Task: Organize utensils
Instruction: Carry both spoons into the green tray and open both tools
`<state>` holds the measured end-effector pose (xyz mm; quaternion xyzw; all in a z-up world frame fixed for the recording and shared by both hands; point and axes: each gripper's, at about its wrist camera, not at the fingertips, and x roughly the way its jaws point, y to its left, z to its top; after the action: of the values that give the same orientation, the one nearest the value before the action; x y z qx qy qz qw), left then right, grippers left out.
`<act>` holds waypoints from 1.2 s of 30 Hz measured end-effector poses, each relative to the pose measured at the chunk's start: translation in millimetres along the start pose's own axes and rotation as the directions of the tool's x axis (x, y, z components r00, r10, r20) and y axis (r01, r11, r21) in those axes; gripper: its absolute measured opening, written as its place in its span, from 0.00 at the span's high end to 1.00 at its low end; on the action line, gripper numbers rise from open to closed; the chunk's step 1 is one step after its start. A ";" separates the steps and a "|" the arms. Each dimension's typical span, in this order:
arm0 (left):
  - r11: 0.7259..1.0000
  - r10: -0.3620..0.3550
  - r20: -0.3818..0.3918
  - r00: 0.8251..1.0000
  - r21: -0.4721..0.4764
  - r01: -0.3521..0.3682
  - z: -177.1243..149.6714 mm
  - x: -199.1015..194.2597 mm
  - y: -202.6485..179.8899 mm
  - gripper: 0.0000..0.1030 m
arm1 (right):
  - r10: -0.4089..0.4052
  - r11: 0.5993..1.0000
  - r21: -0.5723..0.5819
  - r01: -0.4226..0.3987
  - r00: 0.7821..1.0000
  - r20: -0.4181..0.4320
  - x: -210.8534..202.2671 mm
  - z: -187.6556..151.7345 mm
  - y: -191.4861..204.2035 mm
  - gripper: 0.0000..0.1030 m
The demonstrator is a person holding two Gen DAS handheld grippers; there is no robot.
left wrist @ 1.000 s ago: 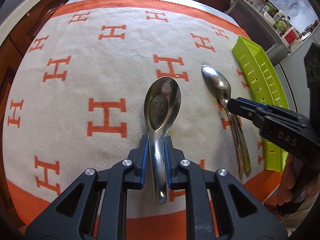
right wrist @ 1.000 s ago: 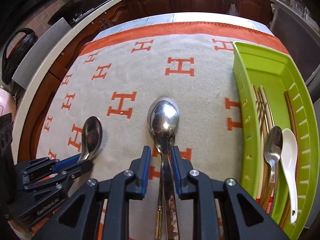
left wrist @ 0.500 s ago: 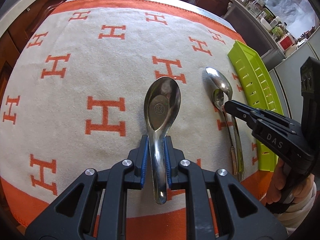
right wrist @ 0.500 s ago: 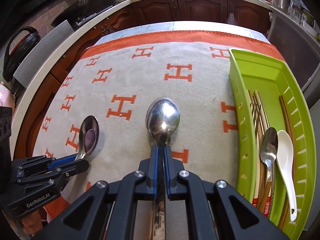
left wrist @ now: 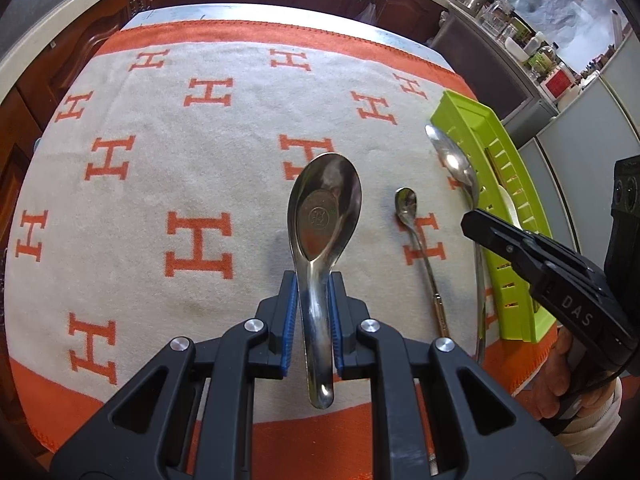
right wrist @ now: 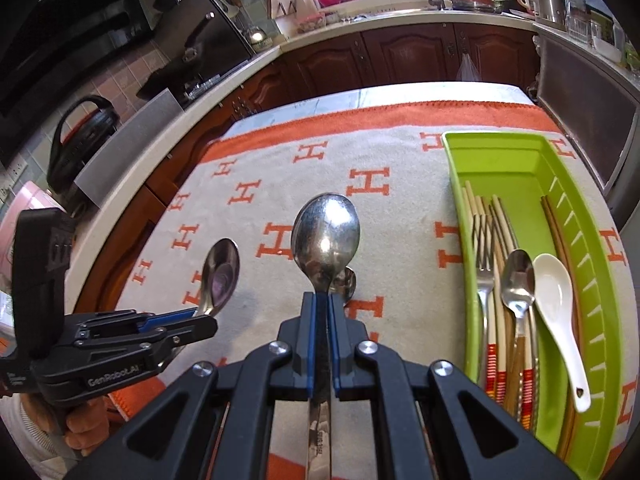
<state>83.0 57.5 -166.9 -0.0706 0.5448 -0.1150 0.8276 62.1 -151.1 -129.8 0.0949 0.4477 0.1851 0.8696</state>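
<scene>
A cream towel (right wrist: 404, 216) with an orange border and repeated orange H marks covers the table; every item lies on or hangs above it. On its right side sits one lime-green slotted tray (right wrist: 592, 292), long and narrow, with its far half bare. The tray holds one steel fork (right wrist: 484, 276), one steel teaspoon (right wrist: 518, 280), one white ceramic soup spoon (right wrist: 558, 300), and a bundle of chopsticks (right wrist: 502, 356) with red-striped ends whose count cannot be told. Outside the tray there are three metal spoons. The right gripper (right wrist: 320, 316) is clamped on the neck of a large polished tablespoon (right wrist: 326, 236), oval bowl facing up and bright with reflections, raised clear of the towel just left of the tray. The left gripper (left wrist: 313, 292) is clamped on the handle of a broad steel soup spoon (left wrist: 324, 210), flat-bottomed with a round stamped emblem in its bowl, held above the middle of the towel with its handle end hanging free behind the pads. The third, a small long-handled teaspoon (left wrist: 406, 204), lies flat on the towel between the two held spoons, bowl away from the person, touching neither gripper. A hand (left wrist: 560, 376) with a pale sleeve grips the right tool's handle.
</scene>
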 end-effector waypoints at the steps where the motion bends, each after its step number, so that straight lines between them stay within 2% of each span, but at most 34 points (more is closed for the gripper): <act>1: 1.000 -0.003 0.001 1.000 0.008 0.003 0.2 -1.7 -3.6 0.88 | 0.002 1.000 0.006 -0.002 1.000 0.009 -5.4 -0.2 -1.2 0.95; 6: 0.999 -0.019 0.008 1.000 0.048 0.018 4.3 -10.0 -26.9 0.88 | -0.025 0.999 0.034 0.024 0.999 0.041 -39.1 2.5 -12.1 0.95; 12: 0.993 -0.065 0.006 0.998 0.099 0.064 21.0 -16.0 -73.2 0.88 | -0.173 0.983 0.071 0.170 0.984 0.040 -67.9 13.4 -49.5 0.95; 14: 0.990 -0.080 0.006 0.997 0.116 0.079 29.9 -14.7 -94.1 0.88 | -0.231 0.970 0.088 0.228 0.973 0.028 -70.4 17.2 -66.7 0.95; 18: 0.985 -0.106 -0.001 0.994 0.133 0.106 47.1 -7.3 -132.5 0.88 | -0.287 0.953 0.099 0.288 0.958 -0.023 -60.1 25.3 -101.8 0.95; 22: 0.981 -0.131 -0.024 0.991 0.140 0.133 60.6 8.1 -172.2 0.88 | -0.288 0.948 0.115 0.296 0.955 -0.075 -43.5 27.8 -126.3 0.94; 26: 0.984 -0.122 -0.063 0.991 0.126 0.129 67.7 32.3 -196.5 0.88 | -0.255 0.957 0.110 0.268 0.960 -0.115 -27.4 30.6 -137.1 0.94; 31: 0.989 -0.098 -0.113 0.989 0.103 0.109 66.7 61.4 -207.3 0.88 | -0.240 0.960 0.117 0.254 0.963 -0.121 -25.0 35.5 -138.2 0.93; 36: 0.990 -0.089 -0.135 0.987 0.100 0.103 61.8 72.7 -212.5 0.88 | -0.261 0.943 0.193 0.270 0.963 -0.070 -46.1 37.2 -138.7 0.93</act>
<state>143.3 -167.2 -155.3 -0.0449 0.5865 -0.1882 0.7865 100.8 -296.6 -119.9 0.1170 0.4918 0.0223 0.8625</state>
